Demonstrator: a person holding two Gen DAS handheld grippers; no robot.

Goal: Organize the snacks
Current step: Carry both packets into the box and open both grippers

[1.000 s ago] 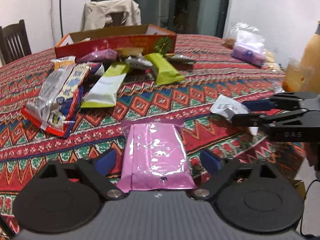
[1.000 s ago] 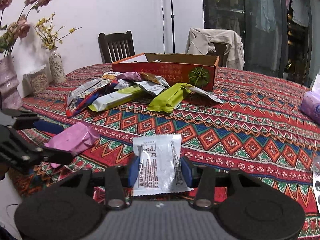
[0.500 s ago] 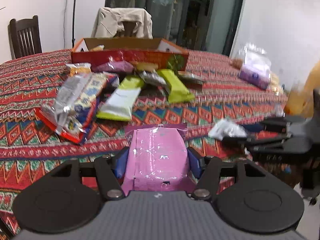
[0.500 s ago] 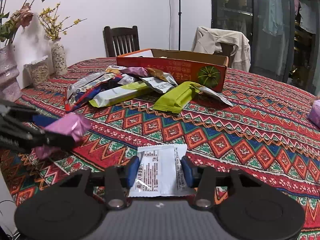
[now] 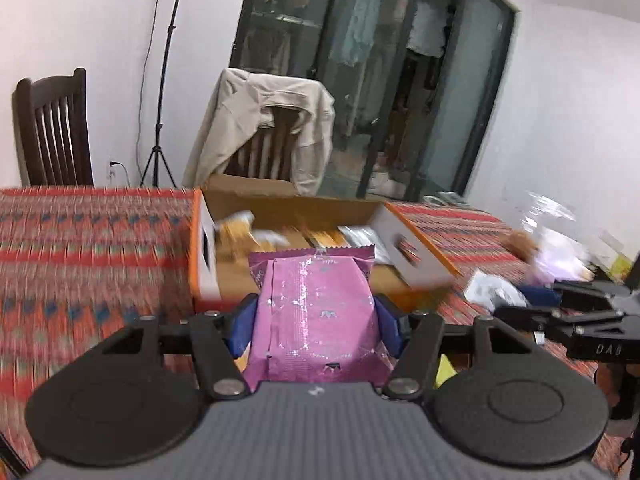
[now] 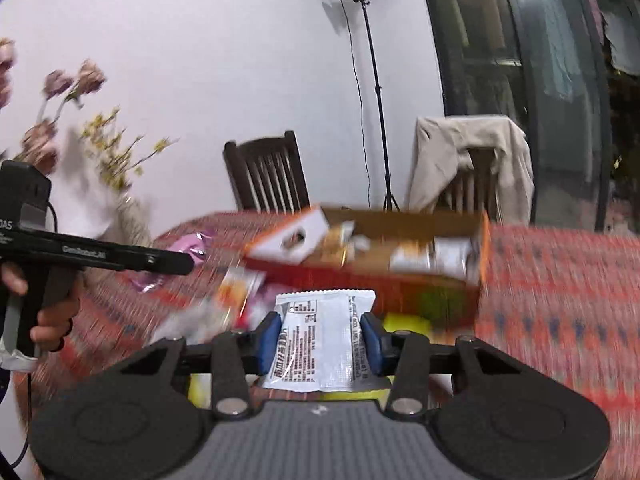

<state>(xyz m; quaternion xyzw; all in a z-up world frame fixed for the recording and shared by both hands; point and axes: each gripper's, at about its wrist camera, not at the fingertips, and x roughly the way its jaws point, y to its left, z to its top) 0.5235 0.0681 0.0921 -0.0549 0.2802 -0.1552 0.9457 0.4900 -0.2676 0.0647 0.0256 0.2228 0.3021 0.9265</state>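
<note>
I see the box (image 5: 296, 204) on the table (image 5: 92, 240), w/ snacks (image 5: 236, 232) inside it. Two chairs (image 5: 52, 132) stand behind the table.

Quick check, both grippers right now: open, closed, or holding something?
Left gripper: closed on the pink snack packet.
Right gripper: closed on the white snack packet.

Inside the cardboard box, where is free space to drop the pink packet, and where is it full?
Bare floor shows in the cardboard box at its near left corner, just ahead of the pink packet. The far side is crowded with orange and silver packets.
</note>
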